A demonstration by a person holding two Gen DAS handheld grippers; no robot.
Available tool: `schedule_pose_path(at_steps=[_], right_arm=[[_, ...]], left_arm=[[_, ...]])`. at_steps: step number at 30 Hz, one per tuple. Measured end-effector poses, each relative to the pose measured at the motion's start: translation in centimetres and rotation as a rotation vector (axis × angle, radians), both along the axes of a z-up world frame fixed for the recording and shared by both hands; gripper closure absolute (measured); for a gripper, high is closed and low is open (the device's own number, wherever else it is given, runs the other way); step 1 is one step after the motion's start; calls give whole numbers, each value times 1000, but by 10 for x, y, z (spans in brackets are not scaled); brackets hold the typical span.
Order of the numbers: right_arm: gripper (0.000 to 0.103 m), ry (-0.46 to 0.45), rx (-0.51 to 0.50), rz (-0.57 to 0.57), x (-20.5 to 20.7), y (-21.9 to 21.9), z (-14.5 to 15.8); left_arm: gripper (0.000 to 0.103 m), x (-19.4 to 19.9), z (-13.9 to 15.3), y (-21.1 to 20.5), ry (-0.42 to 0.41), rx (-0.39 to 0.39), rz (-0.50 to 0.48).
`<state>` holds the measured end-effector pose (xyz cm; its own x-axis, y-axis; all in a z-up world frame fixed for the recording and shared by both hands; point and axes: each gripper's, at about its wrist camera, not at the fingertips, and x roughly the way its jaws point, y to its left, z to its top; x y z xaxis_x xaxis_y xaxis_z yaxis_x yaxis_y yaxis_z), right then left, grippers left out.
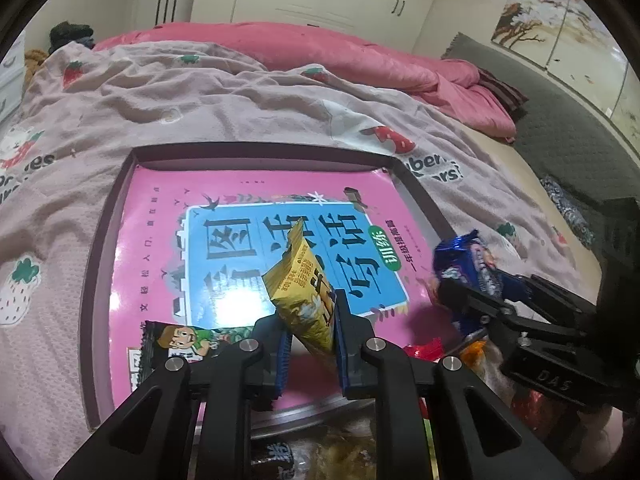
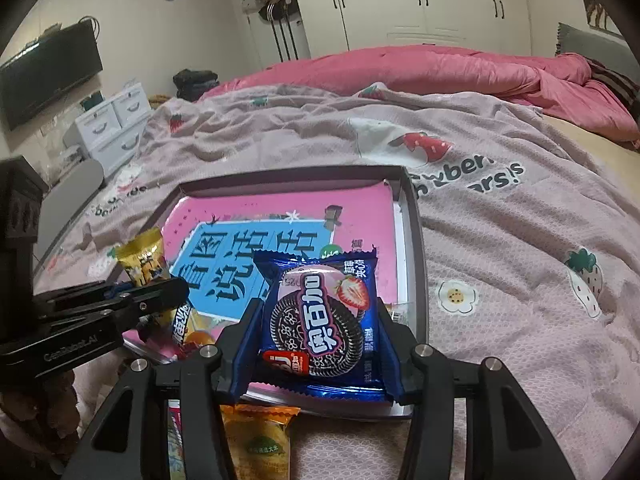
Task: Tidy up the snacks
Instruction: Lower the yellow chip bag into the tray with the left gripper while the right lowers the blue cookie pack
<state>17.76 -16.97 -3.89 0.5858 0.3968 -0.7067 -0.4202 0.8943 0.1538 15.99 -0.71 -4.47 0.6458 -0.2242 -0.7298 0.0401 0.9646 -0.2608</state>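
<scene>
My left gripper [image 1: 311,334] is shut on a yellow snack packet [image 1: 298,280], held upright over the pink book [image 1: 160,240] that lies in the dark-rimmed tray [image 1: 96,280]. In the right wrist view that left gripper [image 2: 160,298] comes in from the left with the yellow packet [image 2: 142,260] sticking up. My right gripper [image 2: 318,344] is shut on a blue strawberry cookie packet [image 2: 320,312], held flat above the tray's near right corner [image 2: 418,264]. From the left wrist view the right gripper [image 1: 464,300] and its blue packet [image 1: 460,252] hang at the tray's right edge.
A green-and-black snack packet [image 1: 180,338] lies on the book's near left part. Red [image 1: 424,350] and orange [image 1: 476,350] wrappers sit by the tray's near right corner. A yellow-orange packet [image 2: 260,436] and another wrapper [image 2: 176,440] lie on the strawberry-print blanket [image 2: 520,240] before the tray.
</scene>
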Motion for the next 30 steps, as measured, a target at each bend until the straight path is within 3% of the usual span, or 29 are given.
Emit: schedule_pose_path(at_steps=[30], right_arm=[[50, 58, -30, 89, 1, 23, -17]], left_arm=[[80, -1, -2, -1, 51, -6, -36]])
